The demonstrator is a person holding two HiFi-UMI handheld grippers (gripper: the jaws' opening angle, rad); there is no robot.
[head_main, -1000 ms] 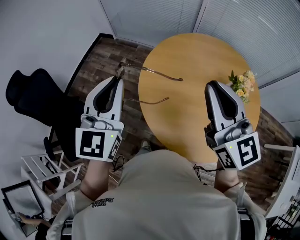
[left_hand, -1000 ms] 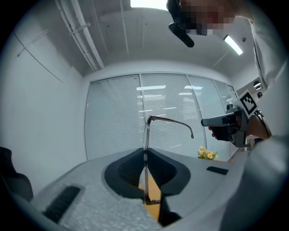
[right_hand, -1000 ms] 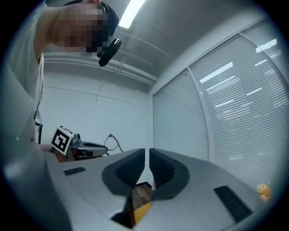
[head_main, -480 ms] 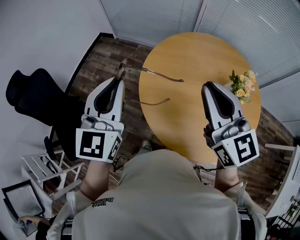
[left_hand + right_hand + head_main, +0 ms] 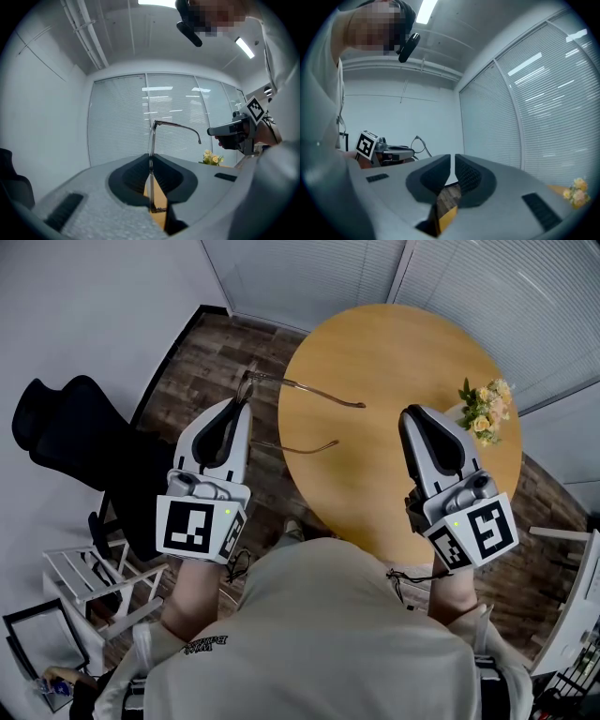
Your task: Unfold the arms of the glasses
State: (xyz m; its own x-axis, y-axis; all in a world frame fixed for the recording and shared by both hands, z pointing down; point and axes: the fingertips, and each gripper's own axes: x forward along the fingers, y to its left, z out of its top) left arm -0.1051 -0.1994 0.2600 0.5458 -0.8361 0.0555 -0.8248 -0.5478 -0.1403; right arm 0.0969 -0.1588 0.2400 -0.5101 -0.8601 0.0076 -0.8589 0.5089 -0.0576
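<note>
Left gripper view: glasses (image 5: 151, 140) between jaws

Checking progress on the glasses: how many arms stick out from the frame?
2. The far arm reaches over the table; the near arm runs beside it, closer to the person.

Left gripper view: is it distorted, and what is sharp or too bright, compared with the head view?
Left gripper view: strong fisheye with dark corners, the blinds bow; the glasses are sharp, the ceiling lamp burns white. Head view: wide-angle too, but evenly lit.
</note>
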